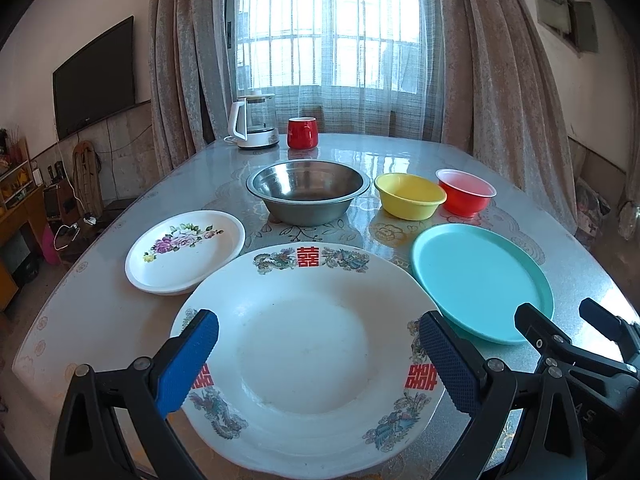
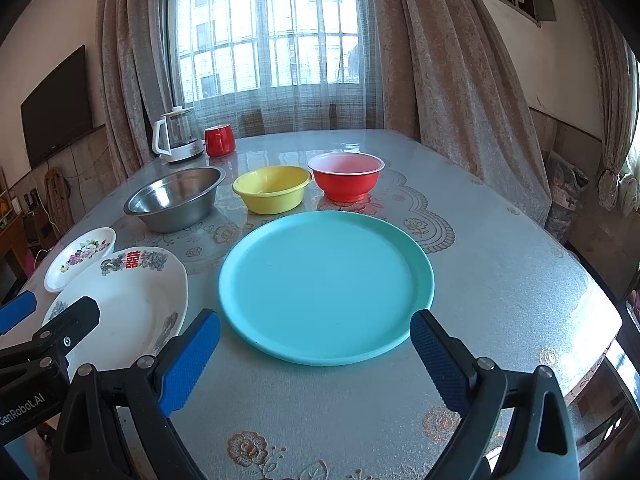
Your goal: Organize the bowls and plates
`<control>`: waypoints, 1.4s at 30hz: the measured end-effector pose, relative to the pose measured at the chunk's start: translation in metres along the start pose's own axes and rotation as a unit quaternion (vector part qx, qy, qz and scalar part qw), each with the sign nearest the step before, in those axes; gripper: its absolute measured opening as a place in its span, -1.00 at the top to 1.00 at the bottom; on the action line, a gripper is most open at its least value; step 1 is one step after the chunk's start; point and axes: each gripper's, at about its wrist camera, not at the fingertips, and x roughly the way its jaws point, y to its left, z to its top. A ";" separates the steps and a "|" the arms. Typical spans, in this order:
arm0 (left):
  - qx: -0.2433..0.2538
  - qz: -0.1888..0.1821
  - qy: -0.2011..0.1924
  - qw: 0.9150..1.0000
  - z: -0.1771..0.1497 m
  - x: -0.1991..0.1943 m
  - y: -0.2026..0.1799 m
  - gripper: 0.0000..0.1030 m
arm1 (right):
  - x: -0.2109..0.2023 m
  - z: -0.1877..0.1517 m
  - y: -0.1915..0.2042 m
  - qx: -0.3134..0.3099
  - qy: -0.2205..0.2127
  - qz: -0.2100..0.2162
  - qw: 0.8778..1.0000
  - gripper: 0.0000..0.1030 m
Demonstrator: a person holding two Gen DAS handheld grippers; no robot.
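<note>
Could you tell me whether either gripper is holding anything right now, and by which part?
Nothing is held: the left gripper and right gripper are both open.

Table: glossy top, grey lace-pattern cover, before me. On it, near row: white dragon plate, small floral plate at its left with the rims overlapping, teal plate at its right. Beyond: steel bowl, yellow bowl, red bowl. Far edge: glass kettle, red mug just beside it.
</note>
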 end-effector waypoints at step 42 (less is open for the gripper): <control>0.026 -0.003 -0.006 1.000 0.002 -0.005 -0.014 -0.96 | -0.002 -0.002 -0.006 0.011 -0.002 0.001 1.000 -0.89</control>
